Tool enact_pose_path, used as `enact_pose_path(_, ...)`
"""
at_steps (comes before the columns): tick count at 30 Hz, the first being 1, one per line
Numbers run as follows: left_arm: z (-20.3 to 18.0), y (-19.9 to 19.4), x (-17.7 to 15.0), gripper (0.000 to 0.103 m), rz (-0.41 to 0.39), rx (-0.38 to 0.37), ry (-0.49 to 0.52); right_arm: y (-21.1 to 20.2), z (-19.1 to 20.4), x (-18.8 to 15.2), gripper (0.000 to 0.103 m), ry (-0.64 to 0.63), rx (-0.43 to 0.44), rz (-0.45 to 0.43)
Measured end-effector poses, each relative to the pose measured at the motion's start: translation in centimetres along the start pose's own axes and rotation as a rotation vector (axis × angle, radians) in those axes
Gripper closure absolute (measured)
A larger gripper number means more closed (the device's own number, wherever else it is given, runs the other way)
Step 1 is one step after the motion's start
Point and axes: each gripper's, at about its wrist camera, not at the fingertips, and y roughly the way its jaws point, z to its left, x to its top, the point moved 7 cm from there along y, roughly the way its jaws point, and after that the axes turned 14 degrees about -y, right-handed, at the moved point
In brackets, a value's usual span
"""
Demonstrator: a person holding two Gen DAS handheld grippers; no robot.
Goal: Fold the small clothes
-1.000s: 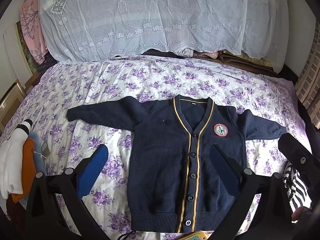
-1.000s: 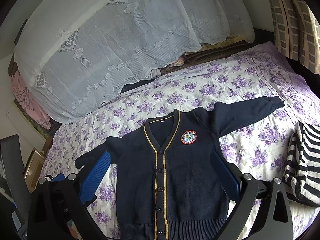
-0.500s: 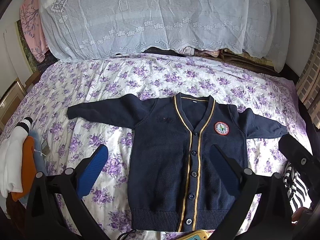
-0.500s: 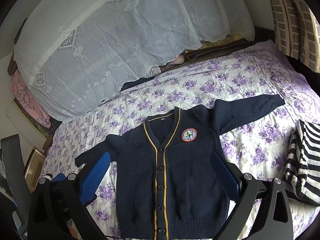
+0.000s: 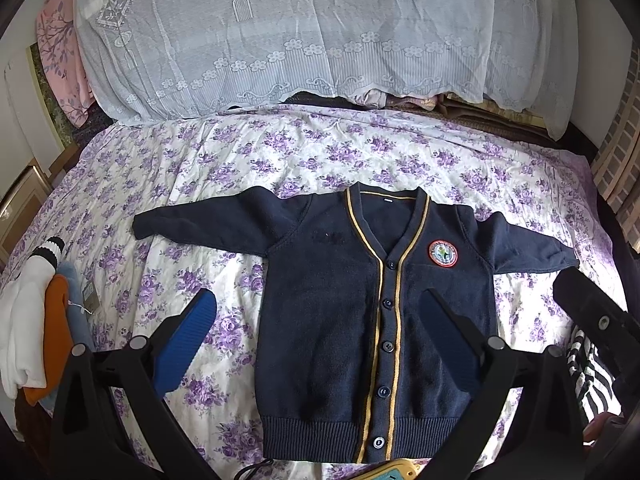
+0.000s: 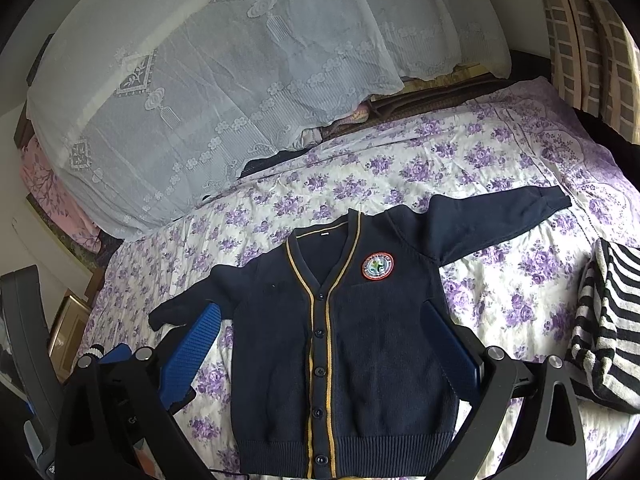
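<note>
**Both grippers spread above a flat navy cardigan**

The left gripper point(image 5: 316, 336) hangs with its blue-padded fingers point(image 5: 184, 344) spread wide, holding nothing. The right gripper point(image 6: 320, 356) is likewise spread and empty, its fingers point(image 6: 188, 356) apart over the cloth.

Directly ahead of and below both tools lies the navy cardigan point(image 5: 344, 320), spread flat and face up on the floral bedspread point(image 5: 280, 160). Its long axis runs straight away from the grippers: ribbed hem nearest, V-neck collar at the far end. The yellow-trimmed button placket point(image 5: 390, 320) follows that axis, buttoned shut. Both sleeves reach sideways, across the axis, one past each gripper's outer finger. A round badge point(image 5: 443, 253) sits on the chest, to the right of the placket.

Further out to the left rests a pile of white, orange and blue clothes point(image 5: 36, 332); to the right, a black-and-white striped garment point(image 6: 604, 320). Beyond the collar, a white lace cover point(image 5: 300, 28) drapes over stacked bedding.
</note>
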Motion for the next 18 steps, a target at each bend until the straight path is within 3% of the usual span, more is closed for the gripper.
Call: enact_pose_path(18, -0.3, 1.3, 0.2, 0.004, 0.029, 0.018, -0.001, 1.0, -0.2, 0.0, 0.003, 0.019, 0.001, 0.029)
